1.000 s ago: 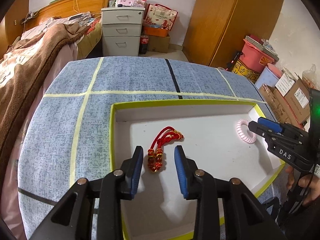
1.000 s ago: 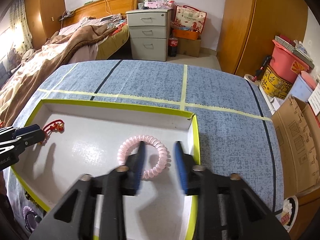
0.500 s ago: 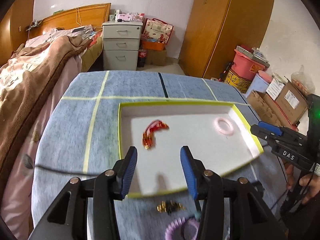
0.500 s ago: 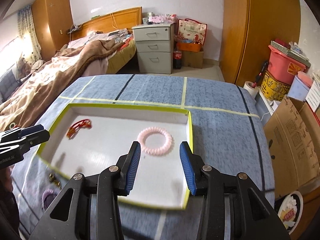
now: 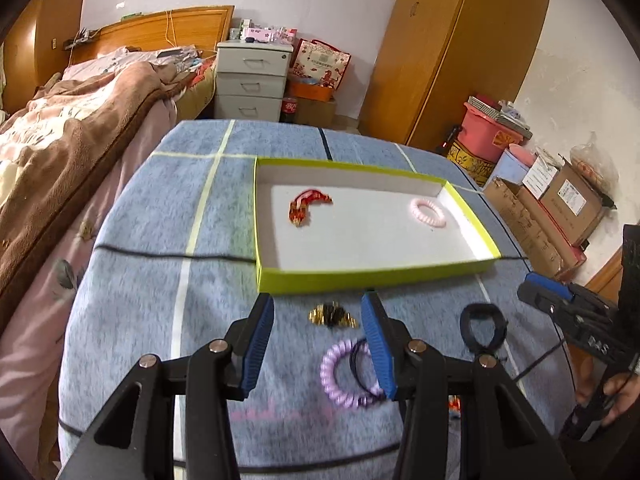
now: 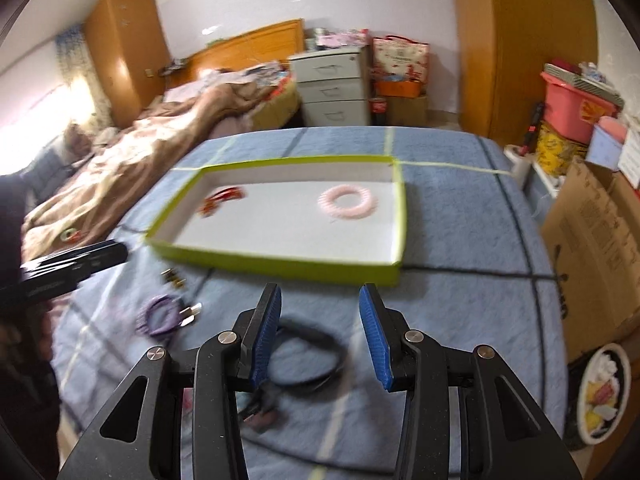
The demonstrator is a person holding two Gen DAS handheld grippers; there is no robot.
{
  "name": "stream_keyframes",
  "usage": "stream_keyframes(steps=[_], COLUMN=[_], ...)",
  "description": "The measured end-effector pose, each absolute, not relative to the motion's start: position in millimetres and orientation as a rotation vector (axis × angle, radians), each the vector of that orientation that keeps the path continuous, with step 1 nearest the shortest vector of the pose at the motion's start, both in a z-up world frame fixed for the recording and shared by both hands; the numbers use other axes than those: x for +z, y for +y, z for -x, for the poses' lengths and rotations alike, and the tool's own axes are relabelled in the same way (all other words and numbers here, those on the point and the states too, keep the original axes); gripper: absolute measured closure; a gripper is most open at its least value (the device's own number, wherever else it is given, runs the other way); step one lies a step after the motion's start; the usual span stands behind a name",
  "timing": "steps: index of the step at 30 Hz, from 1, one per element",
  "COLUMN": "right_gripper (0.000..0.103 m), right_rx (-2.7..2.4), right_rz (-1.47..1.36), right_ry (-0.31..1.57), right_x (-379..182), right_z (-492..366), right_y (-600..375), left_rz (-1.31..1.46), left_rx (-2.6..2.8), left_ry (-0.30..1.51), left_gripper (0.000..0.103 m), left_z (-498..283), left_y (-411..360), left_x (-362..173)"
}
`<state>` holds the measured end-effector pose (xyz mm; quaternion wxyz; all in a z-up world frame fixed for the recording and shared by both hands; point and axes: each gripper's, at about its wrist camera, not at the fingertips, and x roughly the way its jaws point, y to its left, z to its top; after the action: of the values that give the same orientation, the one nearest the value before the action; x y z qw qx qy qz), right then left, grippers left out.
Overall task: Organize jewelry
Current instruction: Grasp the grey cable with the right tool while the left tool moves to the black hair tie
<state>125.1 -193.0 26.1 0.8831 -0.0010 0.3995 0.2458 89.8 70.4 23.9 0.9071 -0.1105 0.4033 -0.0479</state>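
Two items are already seen inside the tray [image 5: 376, 274] in the left wrist view: red beaded cord [image 5: 308, 203] near the tray's far-left corner, pink coil tie [image 5: 428, 212] near its far-right corner. Left gripper [image 5: 318, 338] is held wide open, nothing between the pads, just short of the tray's near wall. Gold clip [image 5: 333, 316] lies on the blue cloth between tray wall and fingertips, approx centred in the gap. Purple coil tie [image 5: 347, 374] lies further from the tray, partly hidden behind the right finger, w/ a thin dark band touching it. Black loop [image 5: 481, 330] sits off to the right, also outside the tray.

Right wrist view (motion-blurred): right gripper [image 6: 320, 334] is also spread open and empty, near the tray's near-right corner. Black band [image 6: 308, 356] lies under/between the fingers on the cloth, away from the tray. Purple tie and gold clip are seen left of it, outside the tray. Small item below the black band is too blurred to ID.

Step judged: next pickup, approx mid-task. Likely next move: left lowered and closed on the gold clip; it's small and flat, so pads need to reach cloth lvl. Right prob goes for the black band.
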Motion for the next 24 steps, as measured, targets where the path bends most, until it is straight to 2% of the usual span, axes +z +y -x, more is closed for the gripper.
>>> stream_keyframes(steps=[16,17,19,24], right_gripper=[0.062,0.071,0.080,0.093], right_rx=[0.681,0.684,0.700,0.688], right_rz=[0.084,0.092,0.118,0.182], right_ry=[0.890,0.893,0.904,0.896], right_x=[-1,-2,-6,-8], right_z=[-73,-73,-70,-58], right_y=[-146,-143,-136,-127], left_rz=[0.269,0.268,0.274,0.282], left_rx=[-0.087,-0.086,-0.086,-0.085], left_ry=[0.877,0.876,0.881,0.890], left_gripper=[0.055,0.055,0.055,0.055], left_z=[-60,-59,-58,-54], left_y=[76,76,78,82], left_x=[2,2,0,-4])
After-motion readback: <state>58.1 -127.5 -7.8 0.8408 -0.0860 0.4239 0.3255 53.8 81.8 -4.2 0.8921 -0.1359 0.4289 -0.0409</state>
